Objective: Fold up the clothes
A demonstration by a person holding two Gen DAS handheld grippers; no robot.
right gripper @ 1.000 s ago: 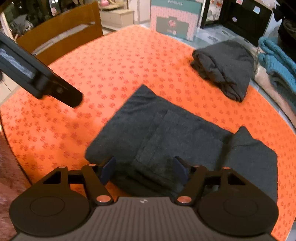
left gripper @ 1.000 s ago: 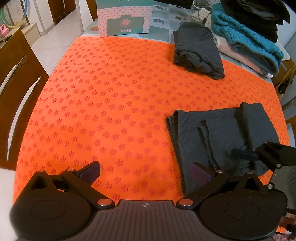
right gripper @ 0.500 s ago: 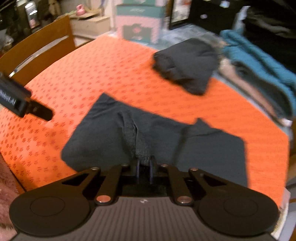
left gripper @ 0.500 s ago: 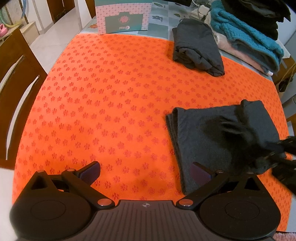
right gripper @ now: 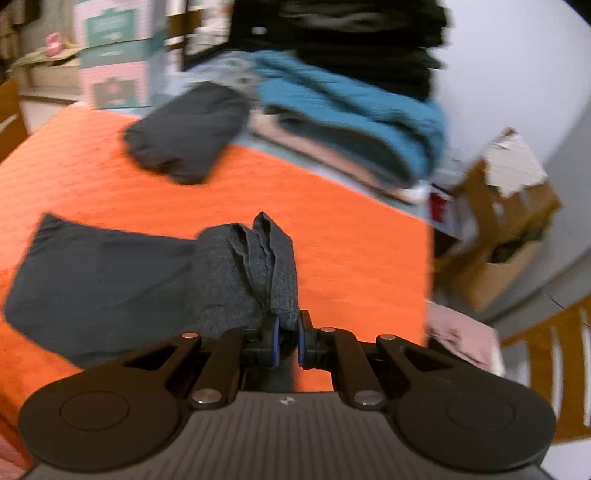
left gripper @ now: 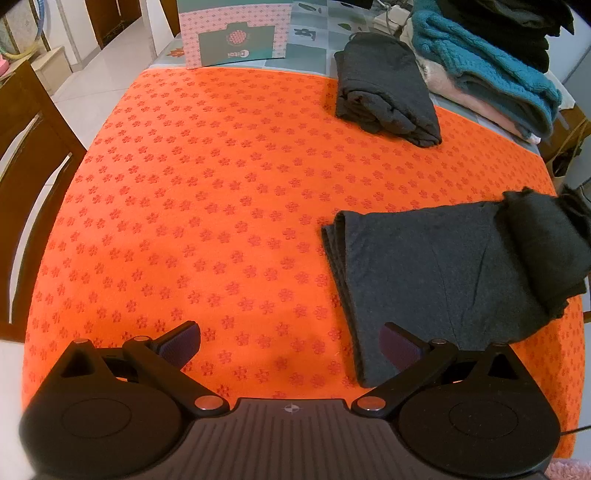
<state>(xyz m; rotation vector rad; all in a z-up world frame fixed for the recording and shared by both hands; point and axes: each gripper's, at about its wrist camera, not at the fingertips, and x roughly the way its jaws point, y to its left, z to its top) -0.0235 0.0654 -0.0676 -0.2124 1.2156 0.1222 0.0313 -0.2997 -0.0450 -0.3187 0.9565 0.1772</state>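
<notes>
I am holding the left gripper above the near edge of the orange mat, its jaws standing wide apart with nothing between them. The dark grey garment is lying on the mat to the right of those jaws; its near left corner is reaching just beside the right-hand finger, but I am seeing no contact there.

I am keeping the right gripper clamped on a gathered fold of that same dark grey garment. The jaws are standing nearly together, with only the pinched cloth separating the pads. The fold is rising in a bunched ridge straight ahead of the fingertips, and the remainder of the garment is trailing flat across the mat to the left of the jaws. The right wrist view is blurred, so I cannot tell how many layers are being gripped.

At the far side of the mat a second dark folded garment is resting, well apart from both grippers. Beyond the mat's far right corner a teal knitted sweater is sitting on a stack of clothes. A pink and teal box is standing beyond the mat's far edge.
</notes>
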